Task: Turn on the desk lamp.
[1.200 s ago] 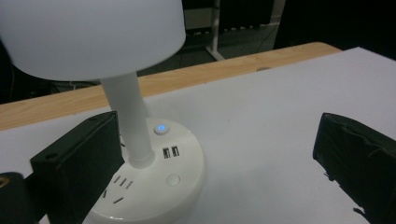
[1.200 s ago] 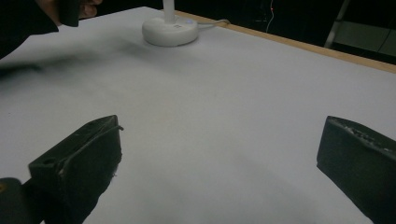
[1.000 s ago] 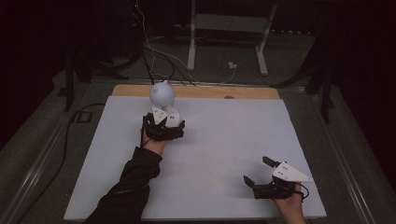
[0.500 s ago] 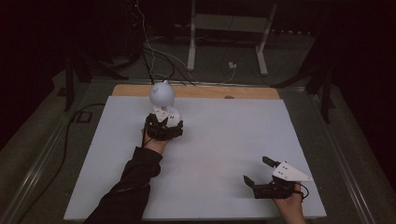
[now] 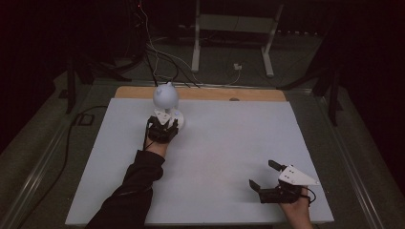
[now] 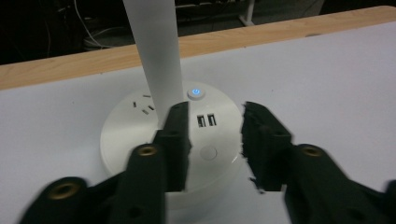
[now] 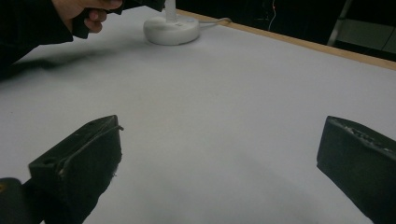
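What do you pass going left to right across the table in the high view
Left gripper at the lamp, then bare white table, then right gripper near the front right corner.

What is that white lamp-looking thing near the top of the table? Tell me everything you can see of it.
The white desk lamp stands upright near the table's far edge. Its round, flat base looks like smooth plastic and carries a lit blue power button, two USB ports, a plain round button and small socket slots. A flat white stem rises from the base to a rounded head. The left gripper hovers over the base, open; contact cannot be told.
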Action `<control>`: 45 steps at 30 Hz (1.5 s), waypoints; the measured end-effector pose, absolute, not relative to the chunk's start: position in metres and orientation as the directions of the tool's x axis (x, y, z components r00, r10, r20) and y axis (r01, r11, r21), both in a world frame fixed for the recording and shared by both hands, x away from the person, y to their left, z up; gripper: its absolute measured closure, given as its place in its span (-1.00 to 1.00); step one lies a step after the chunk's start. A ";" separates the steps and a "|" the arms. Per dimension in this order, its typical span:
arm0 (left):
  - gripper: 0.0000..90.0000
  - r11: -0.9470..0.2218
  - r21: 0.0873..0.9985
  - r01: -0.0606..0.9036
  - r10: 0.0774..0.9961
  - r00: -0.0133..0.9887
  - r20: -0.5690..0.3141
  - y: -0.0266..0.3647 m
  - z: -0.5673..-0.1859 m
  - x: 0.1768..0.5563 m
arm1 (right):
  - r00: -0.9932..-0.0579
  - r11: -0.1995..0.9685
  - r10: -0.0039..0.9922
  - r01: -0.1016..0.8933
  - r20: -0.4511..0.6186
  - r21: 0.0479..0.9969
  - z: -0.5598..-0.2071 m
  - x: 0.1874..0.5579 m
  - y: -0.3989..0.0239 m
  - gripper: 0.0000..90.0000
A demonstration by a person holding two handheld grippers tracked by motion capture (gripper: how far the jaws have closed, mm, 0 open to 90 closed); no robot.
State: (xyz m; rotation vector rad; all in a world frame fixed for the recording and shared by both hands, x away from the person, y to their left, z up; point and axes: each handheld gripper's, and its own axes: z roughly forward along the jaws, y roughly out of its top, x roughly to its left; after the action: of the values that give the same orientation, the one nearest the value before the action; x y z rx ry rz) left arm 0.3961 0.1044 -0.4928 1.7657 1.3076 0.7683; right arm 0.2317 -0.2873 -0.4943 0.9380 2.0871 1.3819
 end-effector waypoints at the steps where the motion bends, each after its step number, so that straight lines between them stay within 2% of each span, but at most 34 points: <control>1: 0.50 -0.150 0.864 0.480 0.959 0.282 0.010 0.105 -0.493 0.396 | -0.659 0.261 0.752 0.285 -0.009 0.922 -0.494 0.232 -0.287 -1.00; 9: 0.86 -0.159 0.859 0.487 0.957 0.291 0.012 0.107 -0.497 0.399 | -0.659 0.261 0.752 0.287 -0.008 0.922 -0.494 0.231 -0.287 -1.00; 15: 1.00 -0.191 0.857 0.479 0.939 0.342 0.018 0.108 -0.504 0.401 | -0.659 0.261 0.752 0.285 -0.009 0.922 -0.494 0.231 -0.288 -1.00; 45: 1.00 -0.231 0.851 0.472 0.930 0.364 0.051 0.110 -0.523 0.414 | -0.661 0.258 0.751 0.289 -0.003 0.922 -0.494 0.231 -0.288 -1.00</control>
State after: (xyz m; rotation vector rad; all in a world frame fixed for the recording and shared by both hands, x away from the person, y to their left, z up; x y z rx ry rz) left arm 0.4145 0.1103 -0.5226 1.8492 1.2243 0.7452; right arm 0.2311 -0.2881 -0.4944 0.9426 2.0905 1.3860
